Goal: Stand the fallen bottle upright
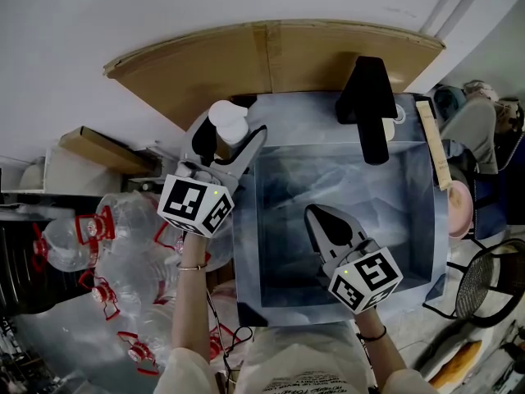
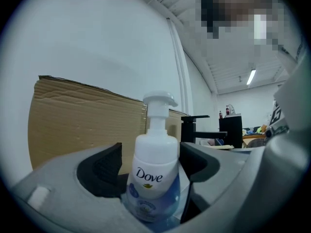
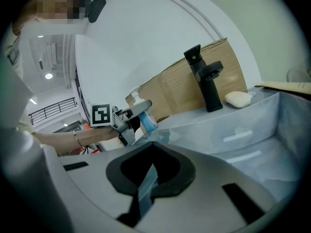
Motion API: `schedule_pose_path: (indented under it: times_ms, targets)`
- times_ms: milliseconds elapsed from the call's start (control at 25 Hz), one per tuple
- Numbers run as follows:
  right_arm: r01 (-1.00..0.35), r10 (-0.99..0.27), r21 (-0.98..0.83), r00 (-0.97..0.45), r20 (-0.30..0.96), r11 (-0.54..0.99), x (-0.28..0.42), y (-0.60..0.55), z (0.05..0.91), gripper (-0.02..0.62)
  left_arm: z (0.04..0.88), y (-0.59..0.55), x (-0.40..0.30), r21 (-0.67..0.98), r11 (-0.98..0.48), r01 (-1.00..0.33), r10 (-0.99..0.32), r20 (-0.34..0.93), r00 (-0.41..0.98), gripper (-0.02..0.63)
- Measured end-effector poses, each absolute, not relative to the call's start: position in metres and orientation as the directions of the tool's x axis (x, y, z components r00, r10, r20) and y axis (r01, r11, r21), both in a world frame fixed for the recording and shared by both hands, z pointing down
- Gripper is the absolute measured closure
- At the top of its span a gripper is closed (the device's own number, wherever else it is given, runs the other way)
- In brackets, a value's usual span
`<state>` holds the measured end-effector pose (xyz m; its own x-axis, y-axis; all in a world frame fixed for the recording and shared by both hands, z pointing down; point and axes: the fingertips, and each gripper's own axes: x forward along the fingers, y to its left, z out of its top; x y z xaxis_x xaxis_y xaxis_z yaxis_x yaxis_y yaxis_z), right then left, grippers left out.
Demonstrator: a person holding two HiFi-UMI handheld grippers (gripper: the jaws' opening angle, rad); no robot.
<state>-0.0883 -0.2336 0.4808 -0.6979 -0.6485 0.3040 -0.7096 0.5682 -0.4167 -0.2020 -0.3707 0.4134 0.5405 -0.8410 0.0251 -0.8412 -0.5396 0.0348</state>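
One white pump bottle (image 2: pixel 154 166) with a blue lower body stands upright at the left rear corner of the sink (image 1: pixel 414 220), before a cardboard sheet (image 1: pixel 271 56). Your left gripper (image 1: pixel 230 144) brackets it, jaws spread wide and not clamping. Your right gripper (image 1: pixel 322 218) hangs over the basin, jaws closed on nothing.

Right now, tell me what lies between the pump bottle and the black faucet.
Nothing: the sink's back ledge is bare between the pump bottle and the black faucet, as the head view and right gripper view show.
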Motion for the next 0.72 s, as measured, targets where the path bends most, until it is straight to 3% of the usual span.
schedule_pose_path:
  times_ms: [720]
  targets:
    - [-0.709, -0.671, -0.356, -0.700, 0.244, 0.609, -0.083, -0.232, 0.435, 0.591, 0.375, -0.308, -0.211, -0.001, -0.400, -0.916, -0.916, -0.015, 0.400, 0.256]
